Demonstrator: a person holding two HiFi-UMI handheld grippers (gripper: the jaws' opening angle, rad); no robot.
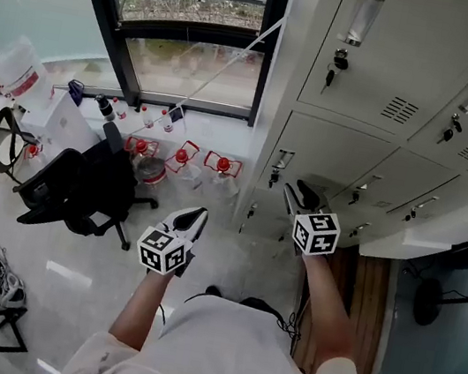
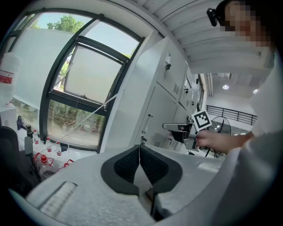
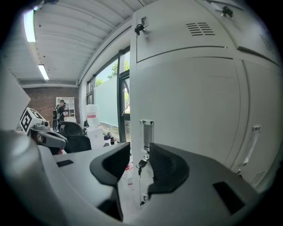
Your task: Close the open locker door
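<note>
The right gripper [image 3: 139,152], jaws spread and empty, faced a locker door [image 3: 194,110] at twelve o'clock, while the left gripper [image 2: 139,149] had its jaws pressed together.

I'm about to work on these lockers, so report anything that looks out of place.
One locker door stands swung out at the head view's lower right, while the other doors sit flush. Neither gripper touches it: the left gripper is shut and the right gripper is open, both empty.
</note>
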